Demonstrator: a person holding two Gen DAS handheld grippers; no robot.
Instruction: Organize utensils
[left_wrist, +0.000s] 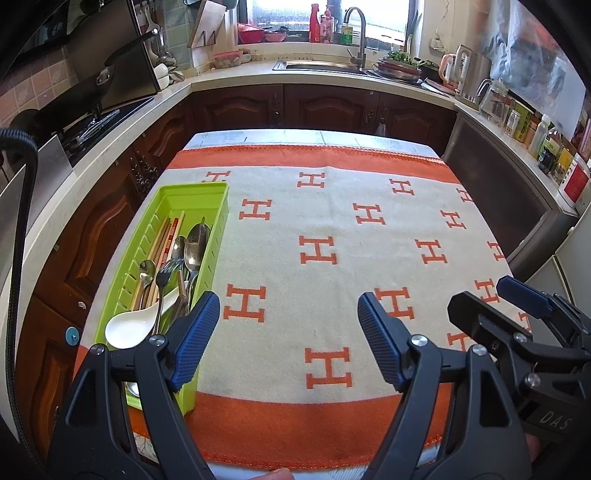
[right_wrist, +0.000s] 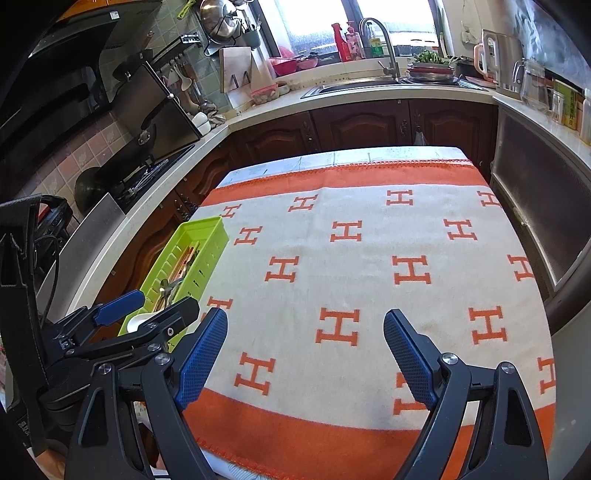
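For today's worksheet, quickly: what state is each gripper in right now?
Left gripper: open, holding nothing.
Right gripper: open, holding nothing.

The near end of the green tray (left_wrist: 162, 400) was hidden behind the left claw (left_wrist: 286, 341), and so were the handles of the utensils (left_wrist: 173, 258) inside it. In the right wrist view those utensils were too small to tell apart. The tabletop's (right_wrist: 332, 439) near edge was cut off by both pictures' lower borders and the claws' arms.

"DAS", seemingly, on right claw (left_wrist: 517, 306); blanket (left_wrist: 332, 221) "H"s
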